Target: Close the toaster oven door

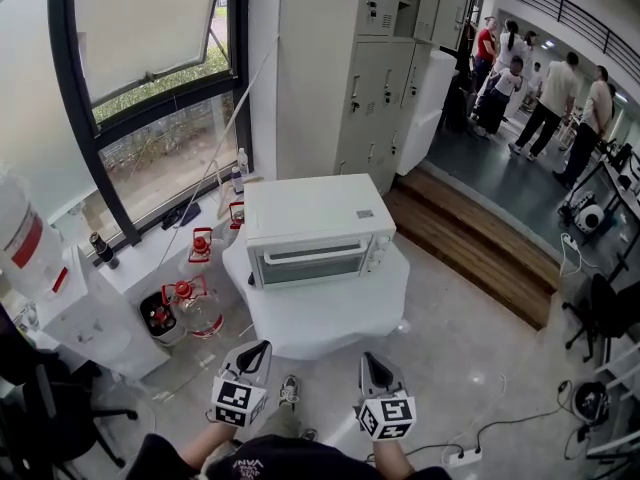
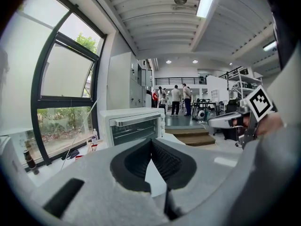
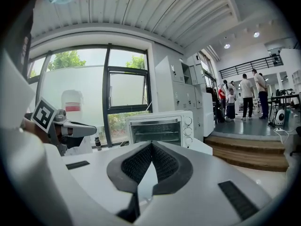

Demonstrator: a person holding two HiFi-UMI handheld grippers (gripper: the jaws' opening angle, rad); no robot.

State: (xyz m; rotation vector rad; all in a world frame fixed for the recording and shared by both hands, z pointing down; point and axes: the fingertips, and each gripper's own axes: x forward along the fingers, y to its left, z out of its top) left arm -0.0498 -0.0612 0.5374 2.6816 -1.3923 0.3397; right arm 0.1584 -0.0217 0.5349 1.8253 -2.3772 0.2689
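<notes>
A white toaster oven (image 1: 315,226) stands on a white-covered table (image 1: 330,313), its glass door upright against the front with the handle bar across the top. It also shows in the left gripper view as the toaster oven (image 2: 131,125) and in the right gripper view as the toaster oven (image 3: 162,128). My left gripper (image 1: 262,349) and right gripper (image 1: 368,360) hover side by side in front of the table, well short of the oven. Both are shut with nothing between the pads, as seen at the left gripper (image 2: 151,141) and right gripper (image 3: 150,145).
Water jugs with red caps (image 1: 195,303) stand on the floor left of the table. A window ledge (image 1: 150,253) with bottles runs along the left wall. Grey lockers (image 1: 370,78) rise behind the oven. Wooden steps (image 1: 480,243) and several people (image 1: 545,93) are at the right.
</notes>
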